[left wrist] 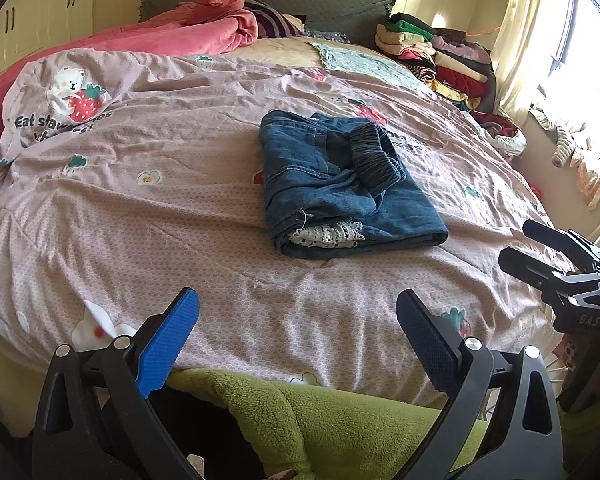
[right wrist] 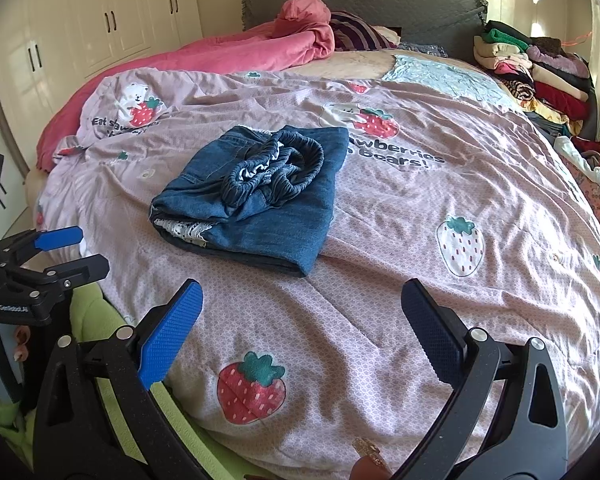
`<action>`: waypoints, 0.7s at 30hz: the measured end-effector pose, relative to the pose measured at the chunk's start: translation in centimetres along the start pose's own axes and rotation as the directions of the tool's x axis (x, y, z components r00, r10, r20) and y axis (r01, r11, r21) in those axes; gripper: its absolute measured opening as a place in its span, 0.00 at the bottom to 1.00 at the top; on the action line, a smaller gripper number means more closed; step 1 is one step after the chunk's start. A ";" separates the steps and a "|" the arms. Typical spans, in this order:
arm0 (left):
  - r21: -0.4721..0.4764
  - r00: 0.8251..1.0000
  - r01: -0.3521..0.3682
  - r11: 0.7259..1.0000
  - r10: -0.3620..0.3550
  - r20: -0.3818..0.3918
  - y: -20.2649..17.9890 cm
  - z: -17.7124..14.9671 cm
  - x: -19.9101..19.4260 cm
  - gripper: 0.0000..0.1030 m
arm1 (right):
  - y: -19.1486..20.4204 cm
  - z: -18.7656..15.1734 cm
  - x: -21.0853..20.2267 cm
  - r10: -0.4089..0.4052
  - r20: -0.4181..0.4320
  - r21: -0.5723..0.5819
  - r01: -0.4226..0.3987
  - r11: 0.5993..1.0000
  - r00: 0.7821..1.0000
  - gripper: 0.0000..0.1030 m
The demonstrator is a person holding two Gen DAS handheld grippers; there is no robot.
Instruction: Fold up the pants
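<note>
Since the folded pants (left wrist: 348, 184) are soft, floppy denim, both open, empty grippers, left (left wrist: 298, 336) and right (right wrist: 302, 328), should probably pinch a thick folded edge.

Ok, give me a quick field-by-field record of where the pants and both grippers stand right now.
pants: blue denim pants folded into a compact bundle, elastic waistband bunched on top
lace trim: white lace showing at the near edge of the fold
surface: pink strawberry-print quilt on the bed
left gripper: open, empty, short of the pants
right gripper: open, empty, short of the pants
contact: neither gripper touches the pants
background: stack of folded clothes at the far right by the headboard
</note>
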State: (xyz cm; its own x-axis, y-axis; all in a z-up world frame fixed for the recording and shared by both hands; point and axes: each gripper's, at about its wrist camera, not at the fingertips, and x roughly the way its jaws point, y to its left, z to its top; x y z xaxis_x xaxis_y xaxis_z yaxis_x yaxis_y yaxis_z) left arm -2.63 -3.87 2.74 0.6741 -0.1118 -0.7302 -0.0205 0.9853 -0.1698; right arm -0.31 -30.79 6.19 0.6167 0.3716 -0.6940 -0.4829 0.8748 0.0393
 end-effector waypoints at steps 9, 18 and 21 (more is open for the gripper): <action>0.002 1.000 -0.026 1.000 0.026 -0.005 0.0 0.0 0.0 0.96 | 0.0 0.1 -0.1 0.000 0.003 0.003 0.000 1.000 1.000 0.91; 0.005 1.000 -0.024 1.000 0.024 -0.005 0.0 -0.1 0.0 0.96 | 0.0 0.1 -0.1 0.000 0.002 0.003 0.000 1.000 1.000 0.91; 0.005 1.000 -0.022 1.000 0.022 -0.008 0.0 0.0 0.0 0.96 | 0.0 0.1 -0.1 0.000 0.002 0.001 0.000 1.000 1.000 0.91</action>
State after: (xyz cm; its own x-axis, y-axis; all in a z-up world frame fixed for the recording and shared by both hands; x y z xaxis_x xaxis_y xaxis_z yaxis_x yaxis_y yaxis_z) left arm -2.63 -3.91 2.71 0.6676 -0.0912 -0.7389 -0.0313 0.9881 -0.1503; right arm -0.27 -30.82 6.31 0.6175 0.3724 -0.6928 -0.4825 0.8750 0.0403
